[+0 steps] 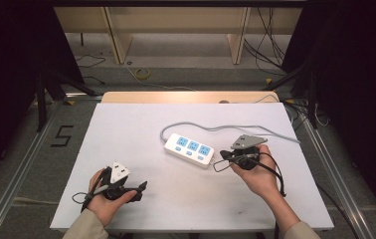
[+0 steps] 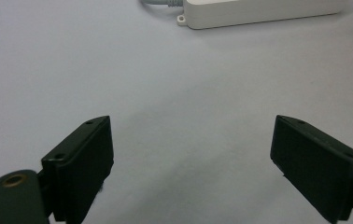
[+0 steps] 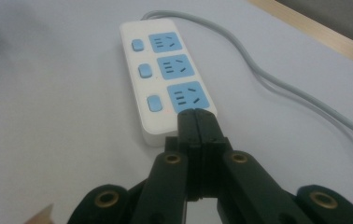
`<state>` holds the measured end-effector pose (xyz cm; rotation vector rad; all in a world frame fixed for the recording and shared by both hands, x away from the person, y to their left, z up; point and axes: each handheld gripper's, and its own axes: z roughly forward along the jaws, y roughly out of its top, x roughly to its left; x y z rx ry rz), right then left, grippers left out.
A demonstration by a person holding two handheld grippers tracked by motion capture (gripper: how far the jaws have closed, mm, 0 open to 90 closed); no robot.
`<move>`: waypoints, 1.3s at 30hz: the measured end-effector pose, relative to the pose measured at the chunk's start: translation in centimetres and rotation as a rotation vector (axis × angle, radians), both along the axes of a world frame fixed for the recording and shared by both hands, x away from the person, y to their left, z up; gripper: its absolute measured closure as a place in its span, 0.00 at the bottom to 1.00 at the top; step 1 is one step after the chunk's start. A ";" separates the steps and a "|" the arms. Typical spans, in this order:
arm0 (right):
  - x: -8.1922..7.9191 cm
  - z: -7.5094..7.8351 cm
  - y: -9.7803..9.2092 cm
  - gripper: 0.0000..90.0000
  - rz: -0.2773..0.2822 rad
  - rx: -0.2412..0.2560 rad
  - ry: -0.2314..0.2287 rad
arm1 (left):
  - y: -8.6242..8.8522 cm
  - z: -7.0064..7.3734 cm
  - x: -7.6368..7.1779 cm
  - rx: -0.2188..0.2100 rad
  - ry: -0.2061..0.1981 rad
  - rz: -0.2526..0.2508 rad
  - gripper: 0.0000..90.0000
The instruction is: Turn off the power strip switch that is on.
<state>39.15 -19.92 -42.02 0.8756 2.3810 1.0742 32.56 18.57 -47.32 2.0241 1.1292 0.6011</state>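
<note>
— Jaws spread wide on the left gripper [image 1: 139,188], well short of the power strip [image 1: 190,149], idle on the white table [image 1: 126,129]. And at the strip itself?

— Right gripper [image 3: 197,122] sits at the strip's near end, jaws pressed together, tip by the nearest blue socket [image 3: 187,97]. Probably heading for a switch button [image 3: 154,103].

— Then slide toward the button side of the strip, come down squarely, press gently so the strip doesn't skate.
</note>
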 end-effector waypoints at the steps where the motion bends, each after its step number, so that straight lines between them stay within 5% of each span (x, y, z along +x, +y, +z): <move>1: 0.0 0.0 0.0 1.00 0.000 0.000 0.001 | 0.0 0.0 0.0 0.000 0.000 0.000 0.14; 39: 1.4 0.0 1.9 1.00 0.003 -0.044 0.034 | 0.0 0.0 0.0 0.001 -0.002 0.002 0.15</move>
